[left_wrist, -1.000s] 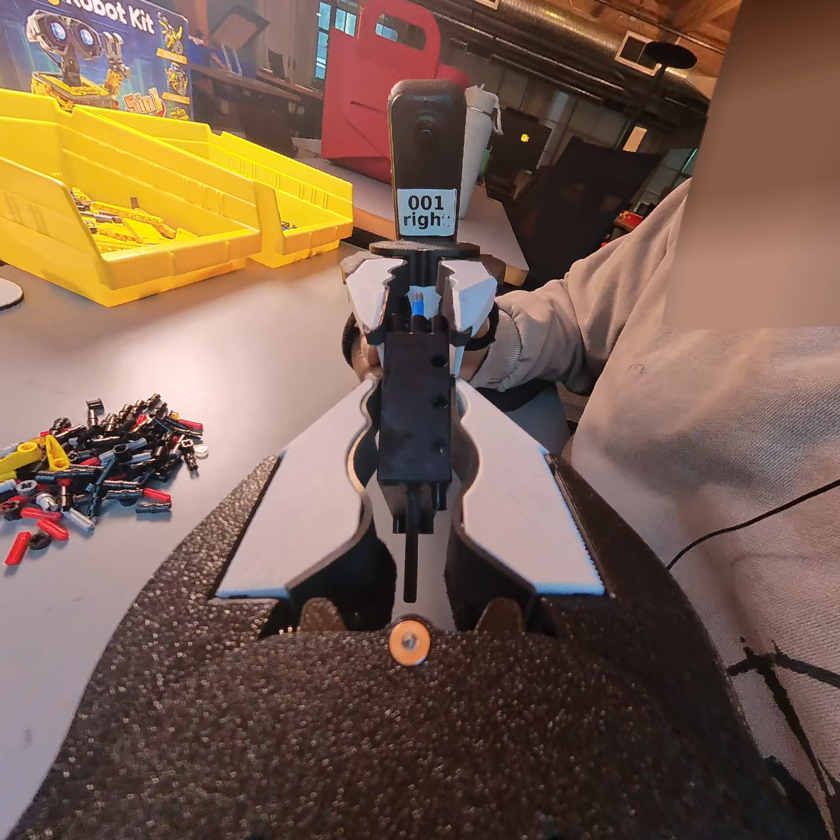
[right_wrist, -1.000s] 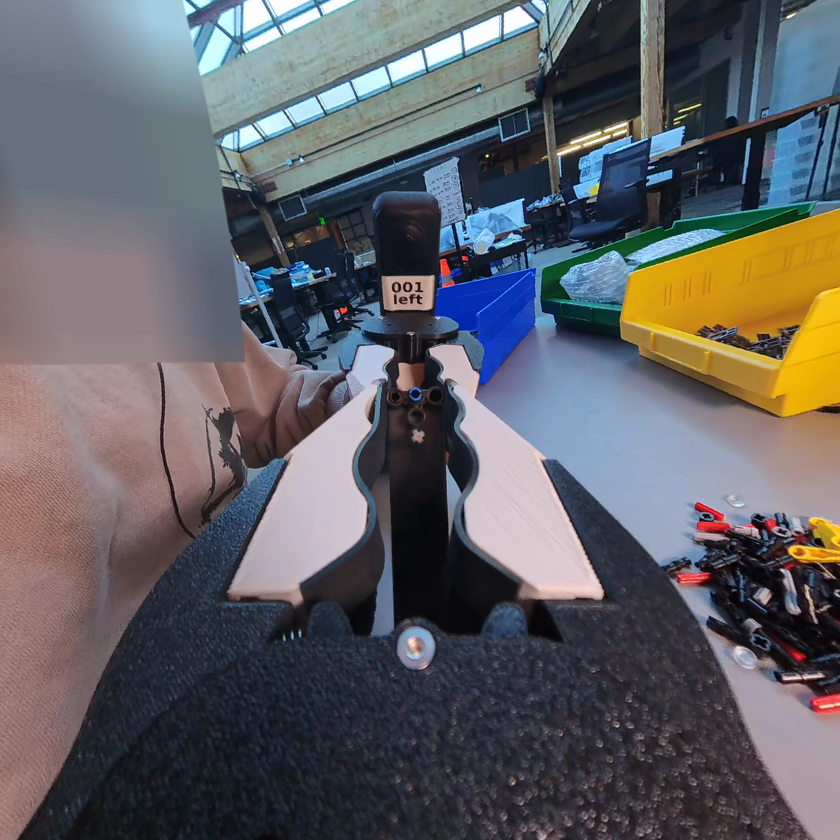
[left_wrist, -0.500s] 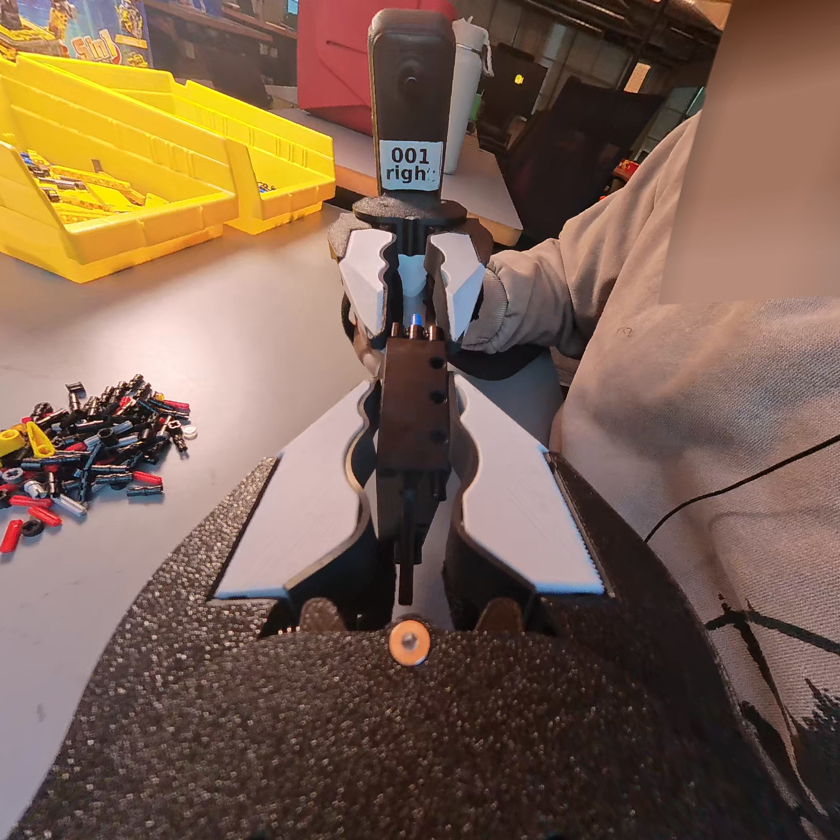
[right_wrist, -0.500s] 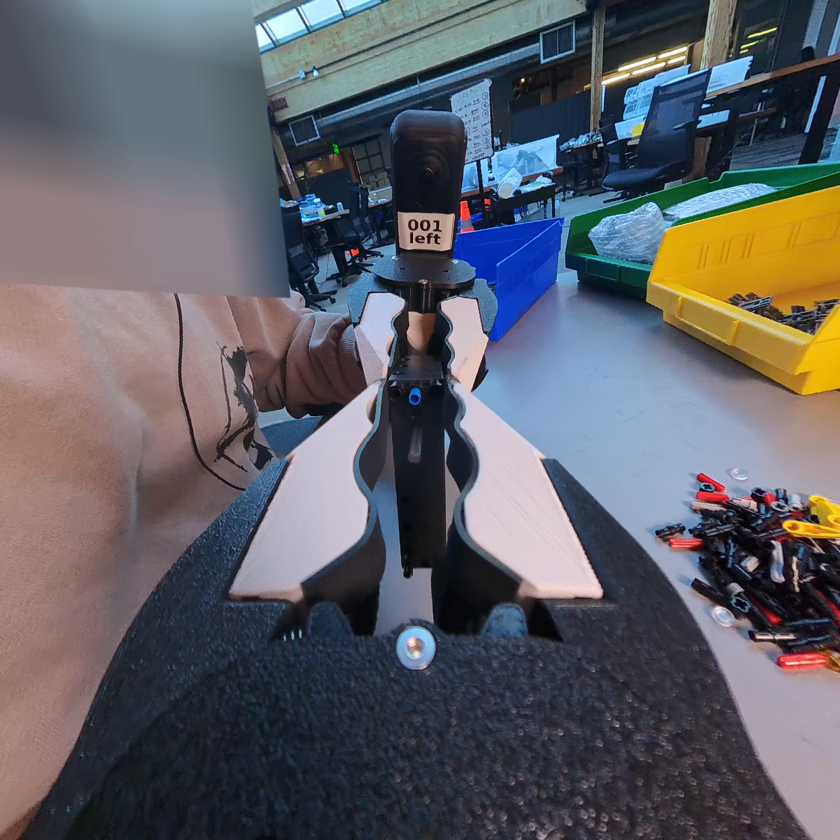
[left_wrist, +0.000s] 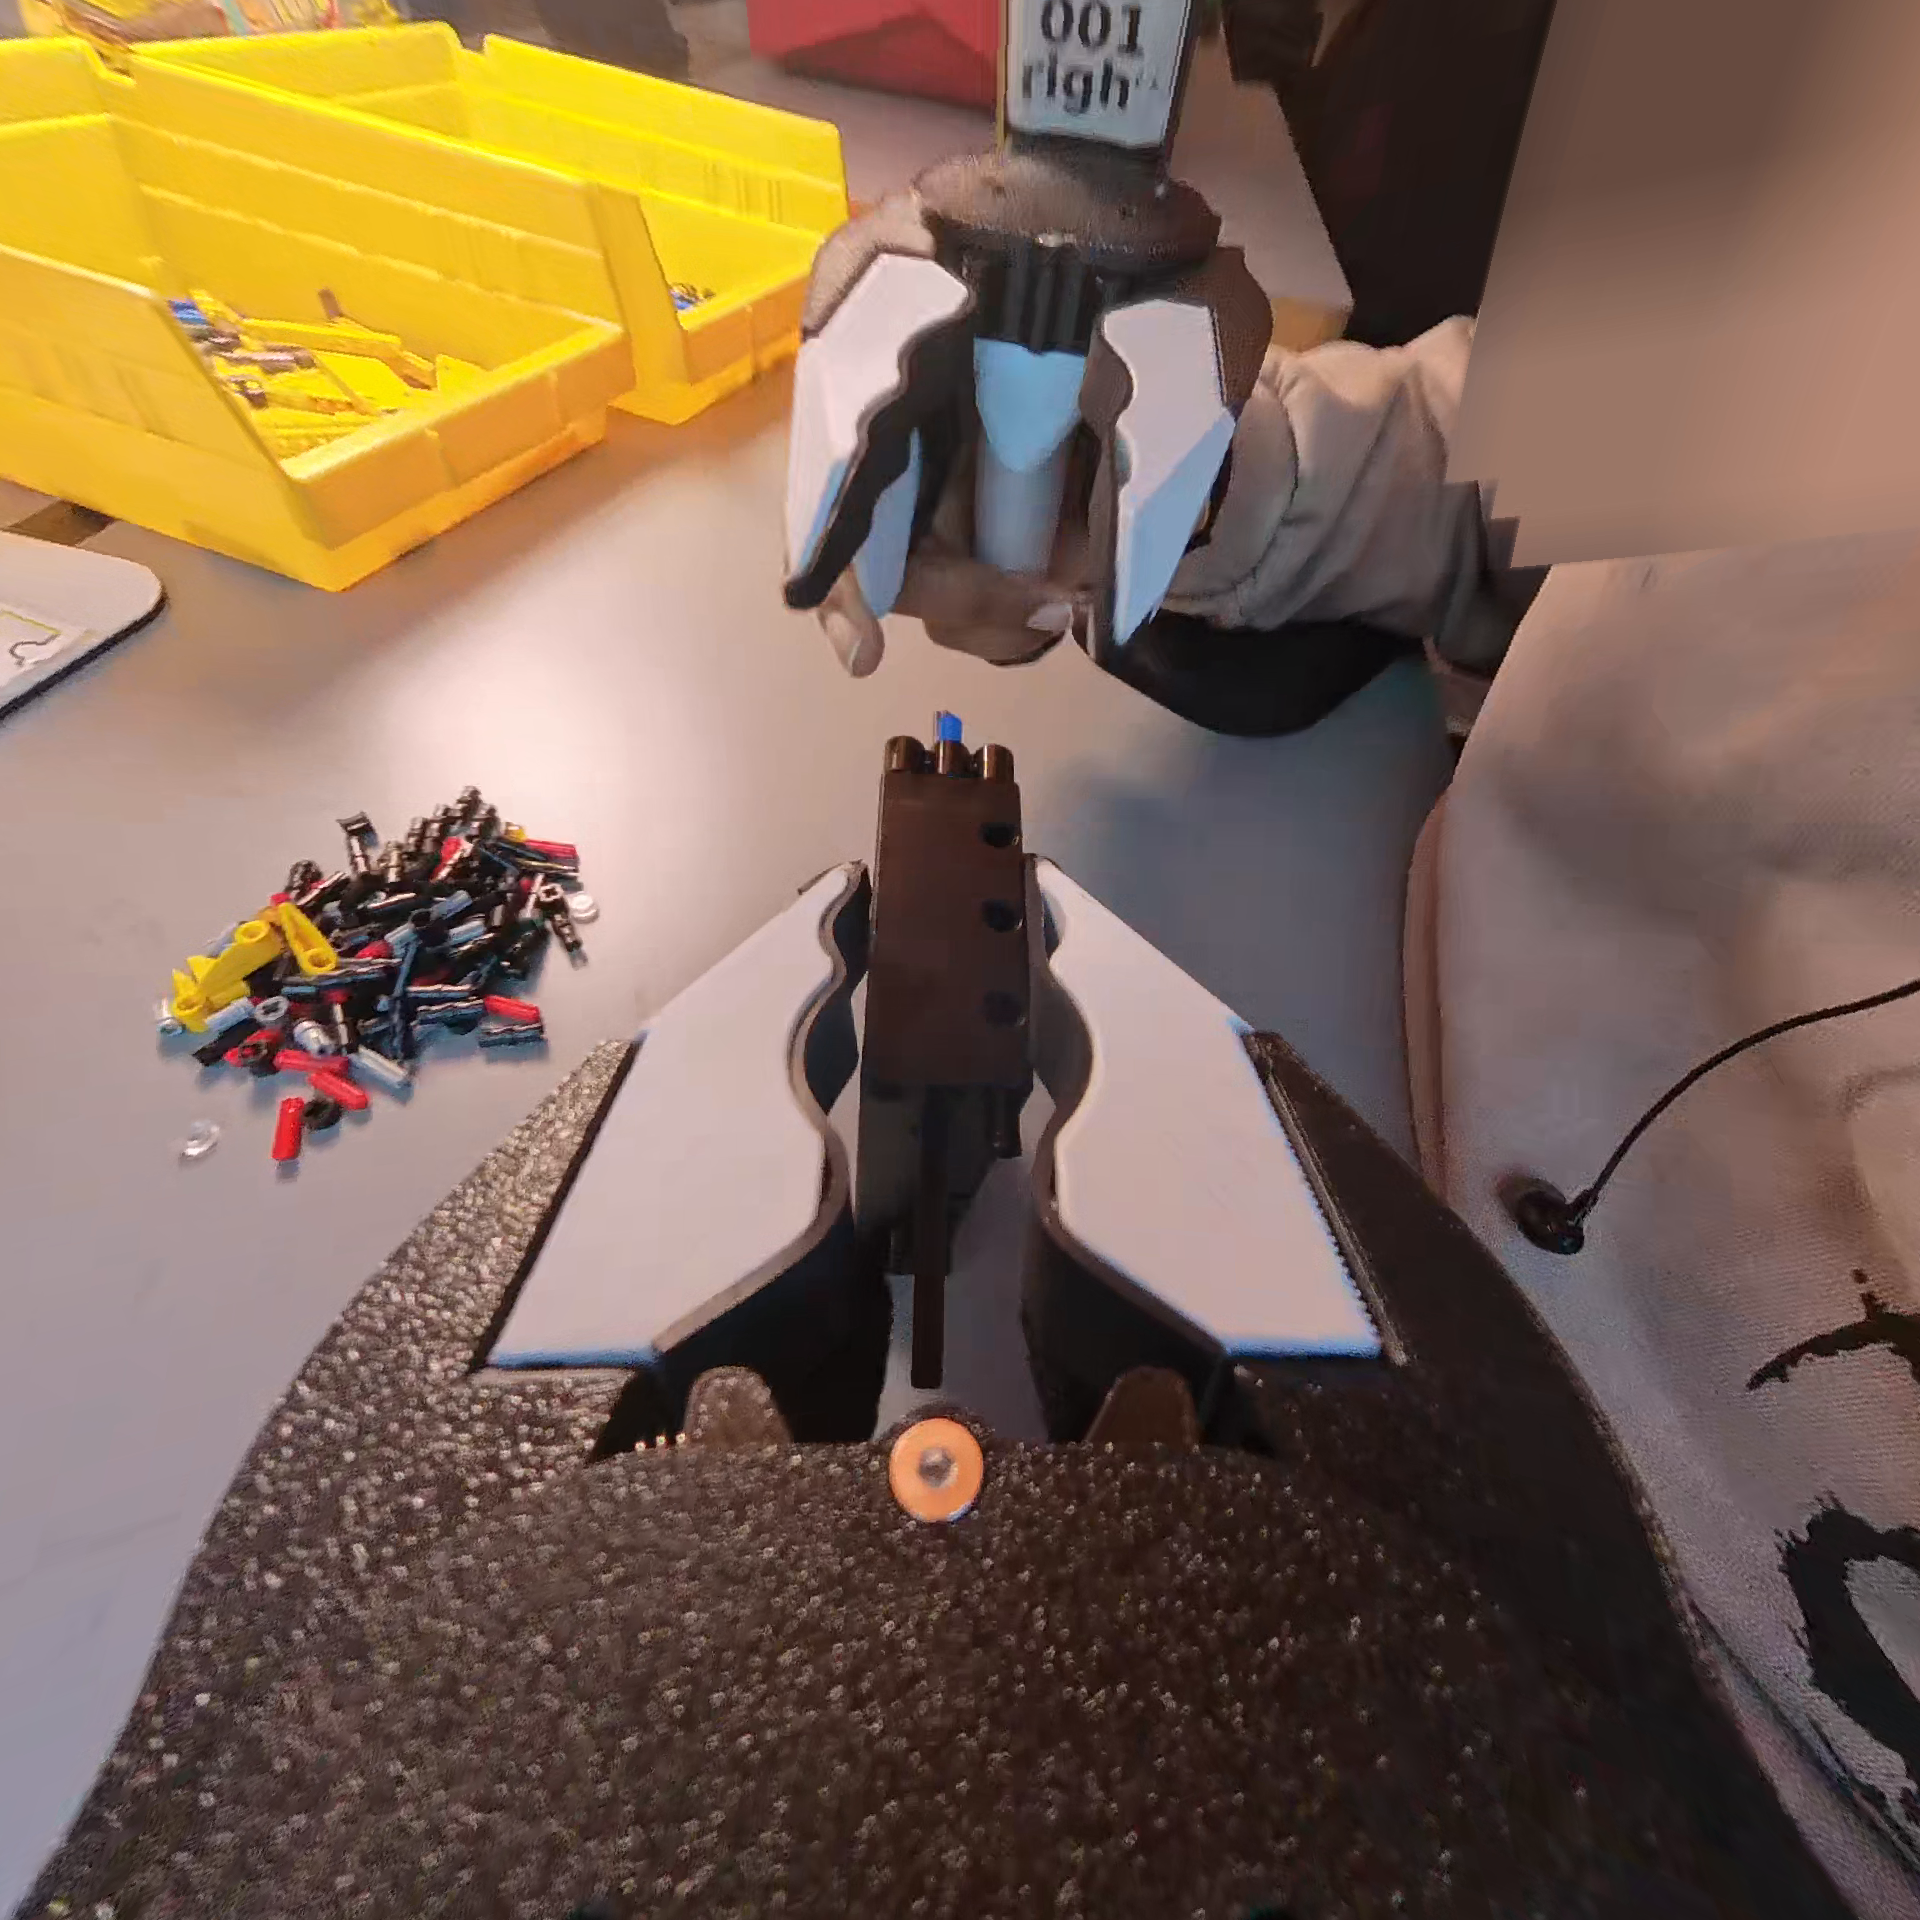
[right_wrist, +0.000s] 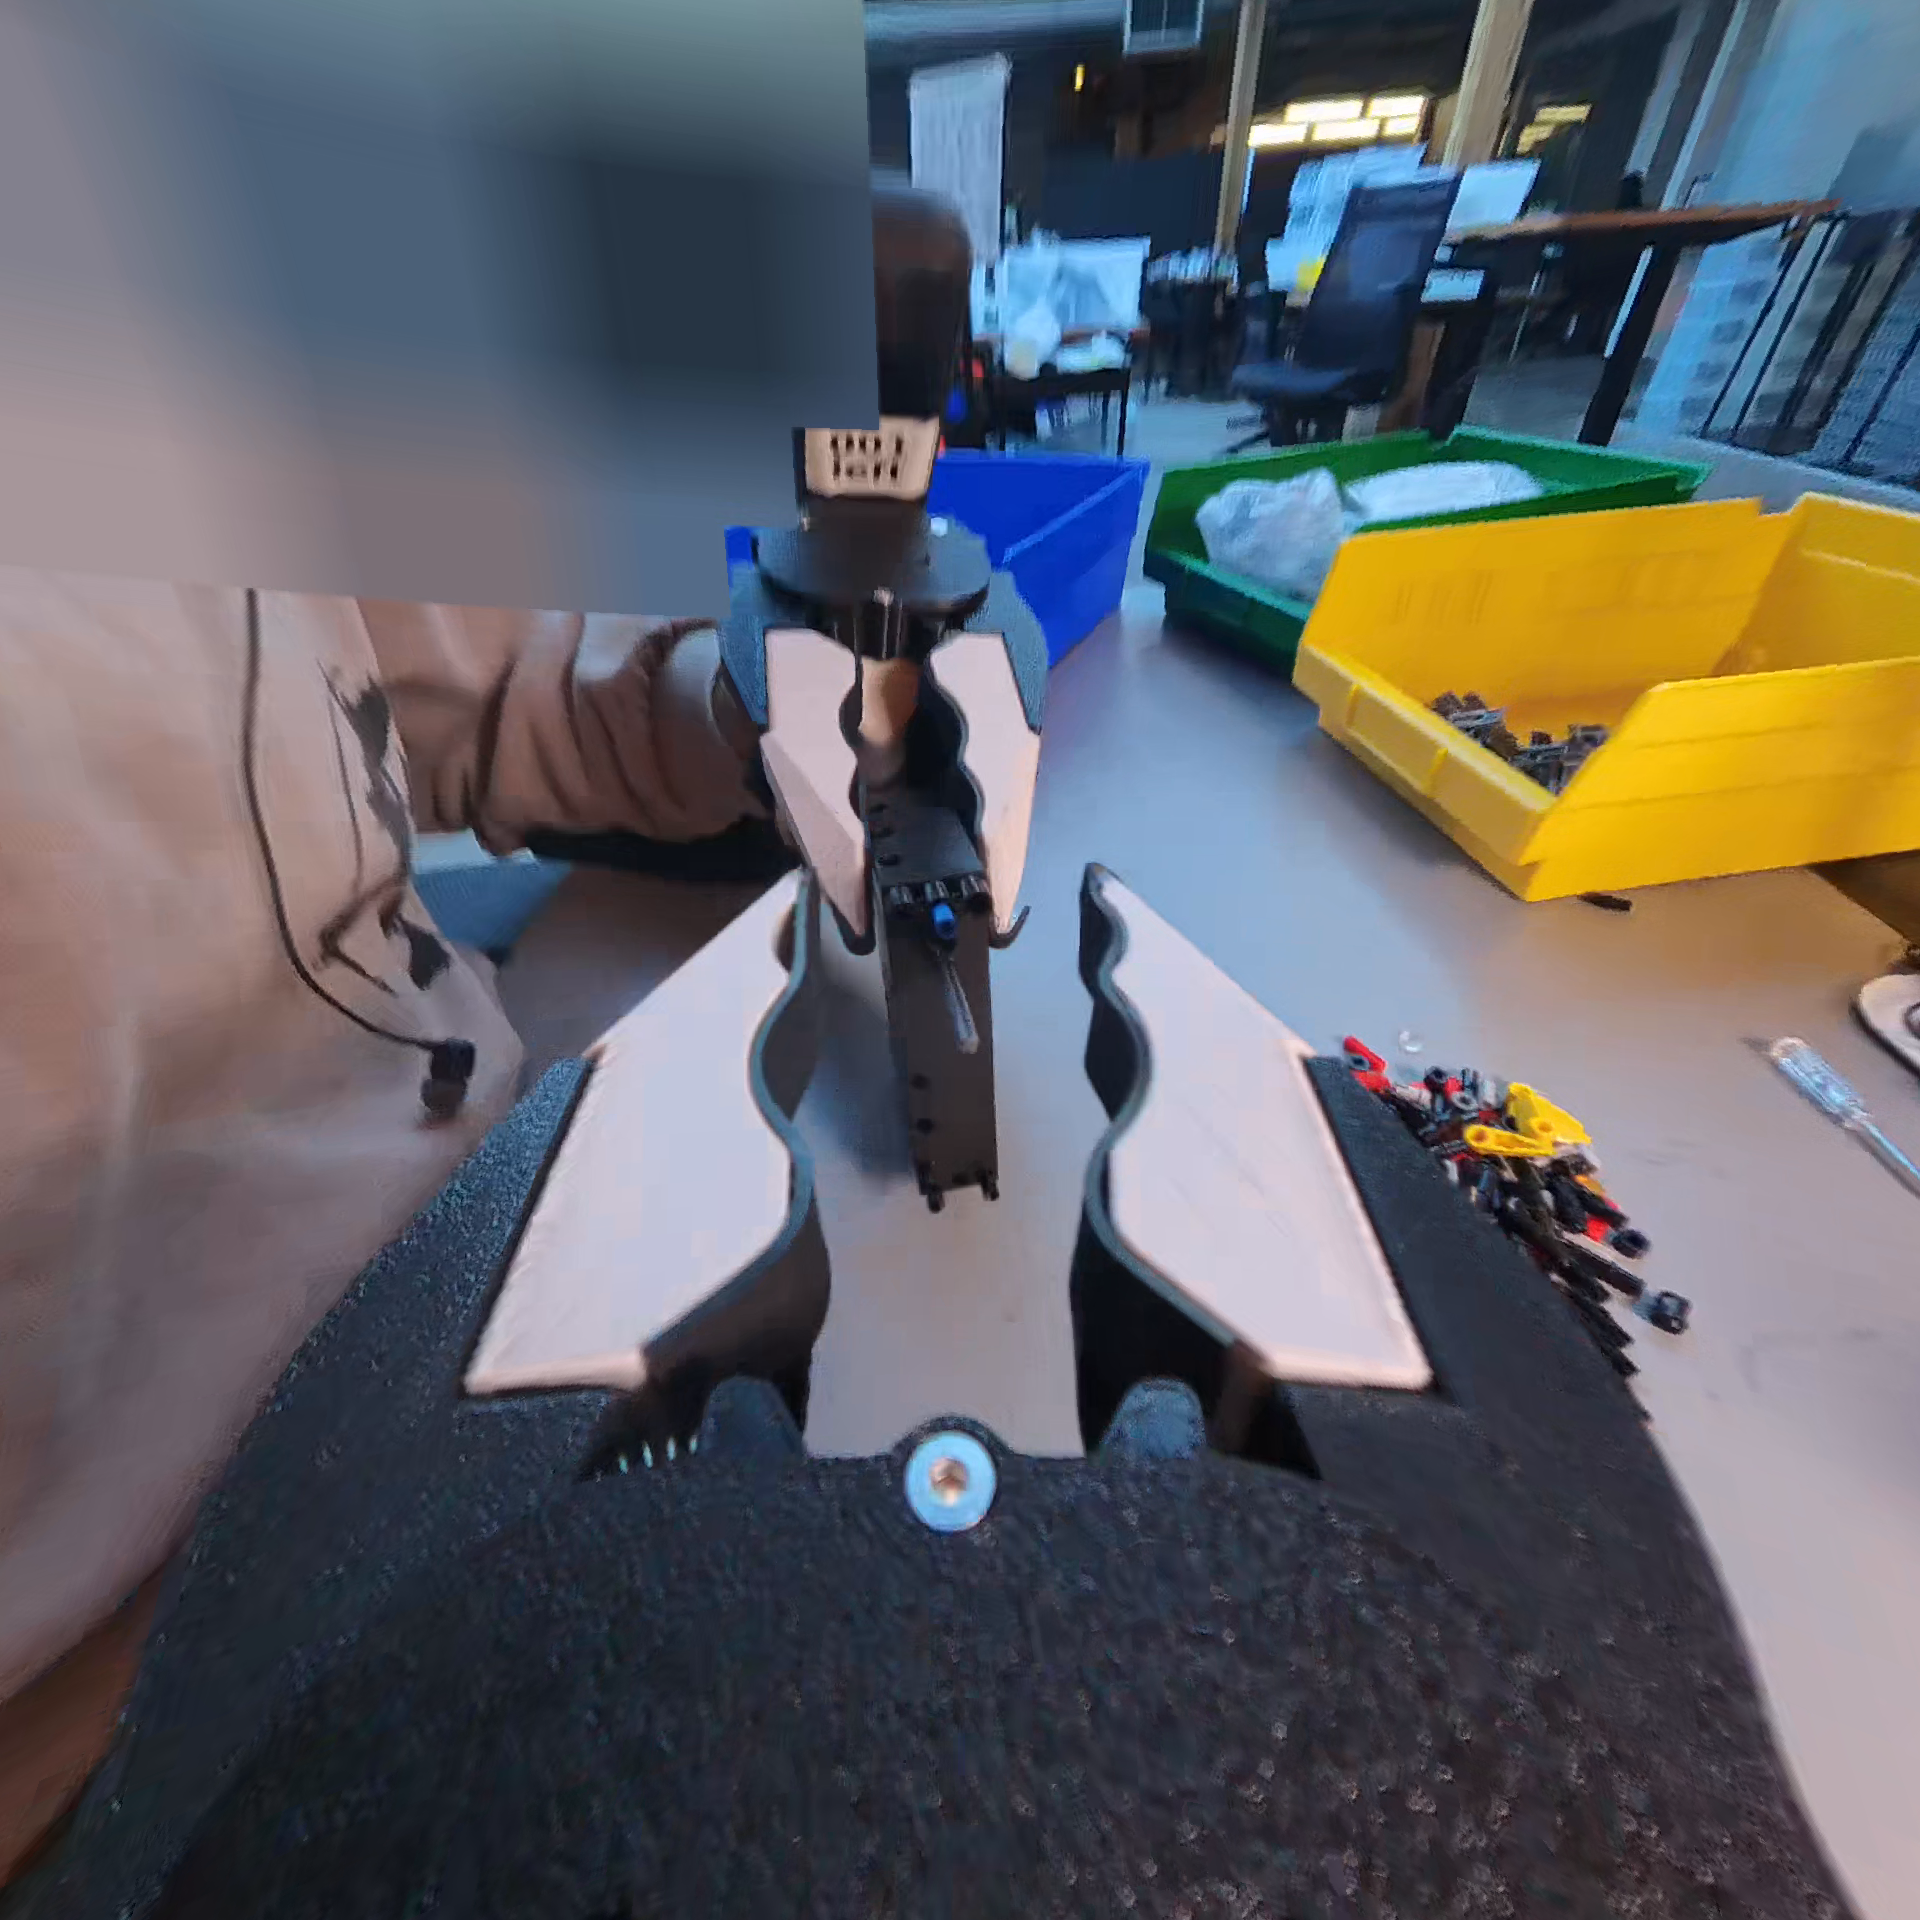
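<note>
My left gripper (left_wrist: 943, 868) is shut on a black brick assembly (left_wrist: 945, 956) with side holes, black pins and a blue pin (left_wrist: 945, 727) at its far end. It holds the assembly above the grey table (left_wrist: 675, 675). In the right wrist view the assembly (right_wrist: 940, 1091) juts toward the camera from the left gripper (right_wrist: 932, 925), with a thin black axle sticking out of it. My right gripper (right_wrist: 945, 883) is open, its fingers apart on either side of the assembly without touching it. In the left wrist view the right gripper (left_wrist: 982, 608) hangs open just beyond the blue pin.
A pile of small black, red and yellow parts (left_wrist: 384, 956) lies on the table, also in the right wrist view (right_wrist: 1507, 1164). Yellow bins (left_wrist: 312, 343) (right_wrist: 1610, 727), a green bin (right_wrist: 1403, 488) and a blue bin (right_wrist: 1039, 520) stand behind. A screwdriver (right_wrist: 1839, 1101) lies far right. The person's torso (left_wrist: 1662, 935) is close.
My right gripper has opened, let go of the black assembly and drawn back from it. My left gripper still holds the assembly. Both views have tilted down toward the table.
</note>
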